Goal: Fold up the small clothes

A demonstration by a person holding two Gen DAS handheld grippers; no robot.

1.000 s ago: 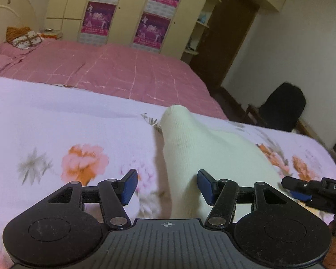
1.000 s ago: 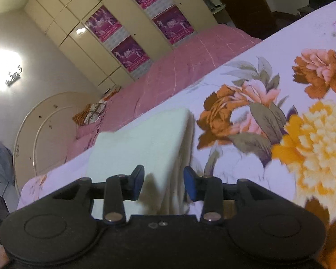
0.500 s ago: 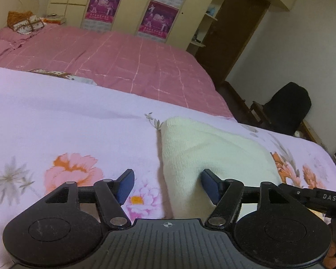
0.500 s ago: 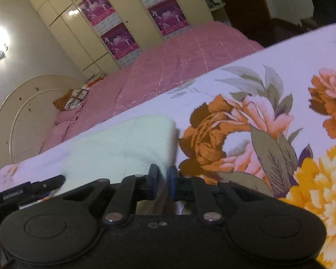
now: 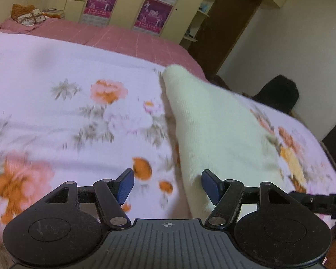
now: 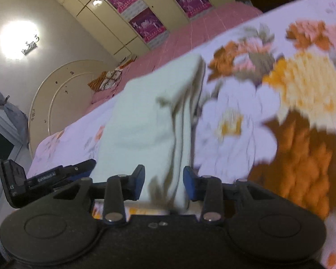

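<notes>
Your left black two-finger gripper with blue pads hangs with its jaws spread wide, nothing between them but the floral sheet and the near left edge of the cloth. The folded cream knitted garment lies on the pale lilac bedsheet printed with orange and pink flowers, running from about 12 o'clock down toward 5 o'clock in the left wrist view, its near end just beside the right-hand pad.

Your right black two-finger gripper with blue pads is also spread apart. The same garment reaches from 12 o'clock down to the gap between its pads; its layered edge shows there, though blur hides whether either pad touches it. At 9 o'clock the other gripper's tip pokes in. A pink checked bedspread lies beyond.
</notes>
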